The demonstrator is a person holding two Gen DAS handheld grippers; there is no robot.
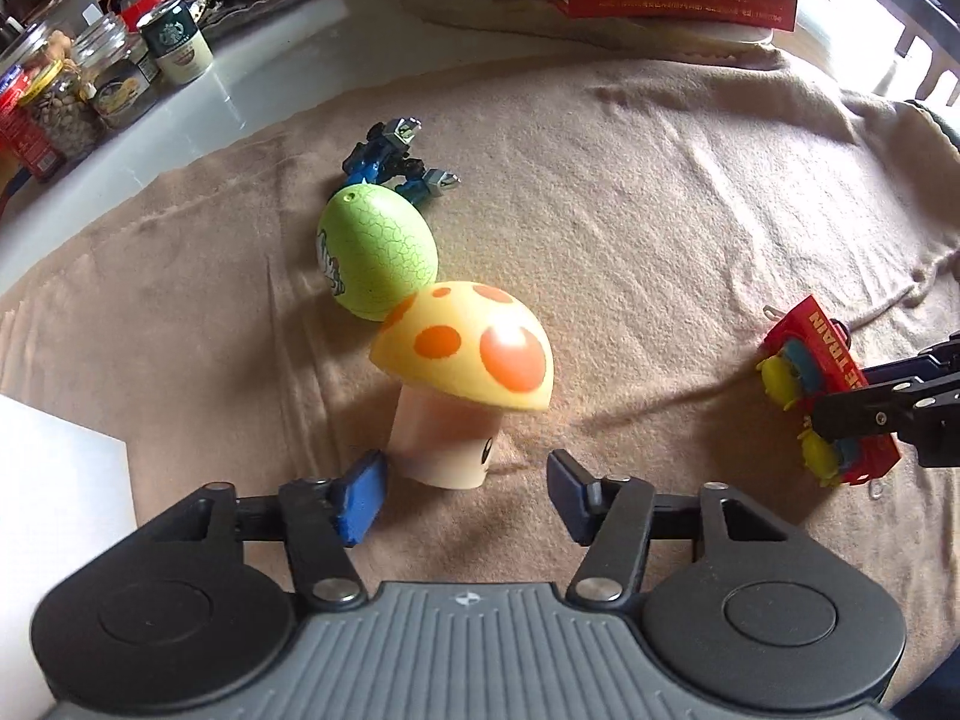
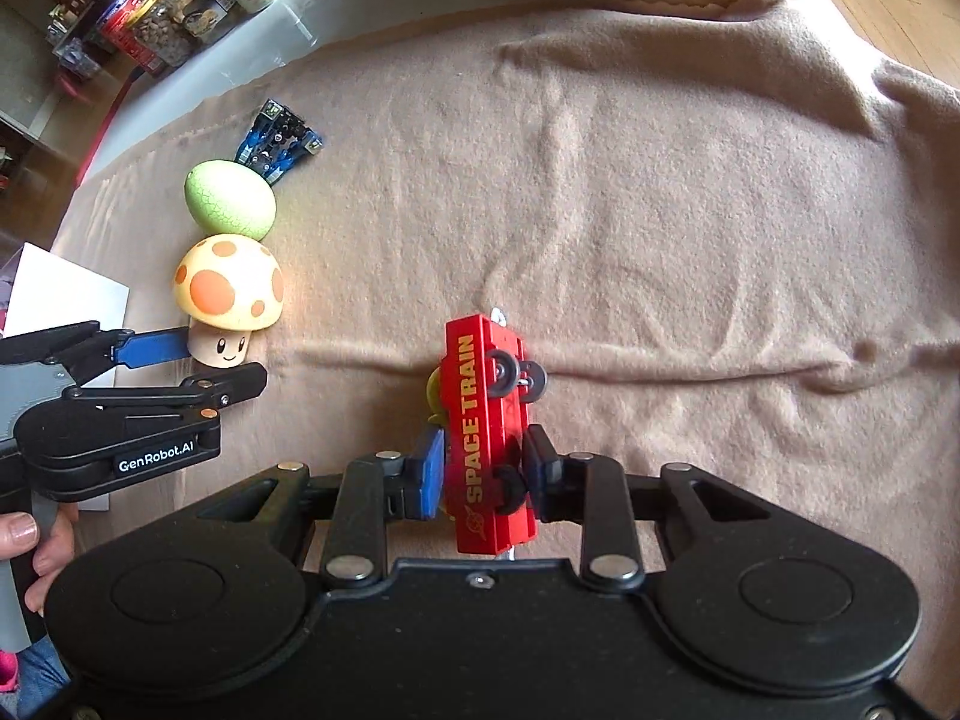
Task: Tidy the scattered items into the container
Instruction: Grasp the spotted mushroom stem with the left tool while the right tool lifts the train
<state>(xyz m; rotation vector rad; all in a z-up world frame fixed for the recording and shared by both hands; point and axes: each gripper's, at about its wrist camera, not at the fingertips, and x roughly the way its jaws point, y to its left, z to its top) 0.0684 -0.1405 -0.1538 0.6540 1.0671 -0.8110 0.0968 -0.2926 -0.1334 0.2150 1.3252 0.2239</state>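
While the right gripper (image 2: 483, 477) clamps the train (image 2: 487, 438) — long axis running up-frame, wheels rightward — the left gripper (image 1: 462, 492) gapes around the mushroom (image 1: 459, 381).

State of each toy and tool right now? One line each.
mushroom toy: upright, between the open fingers of the left tool
red train: tipped on its side, clamped by the right tool
green egg: lying on blanket
blue robot toy: lying flat

I see the red train (image 2: 489, 438) tipped on its side, wheels right; yellow mushroom (image 1: 465, 372) upright, touching the green egg (image 1: 375, 249); blue robot (image 1: 399, 159) farthest.
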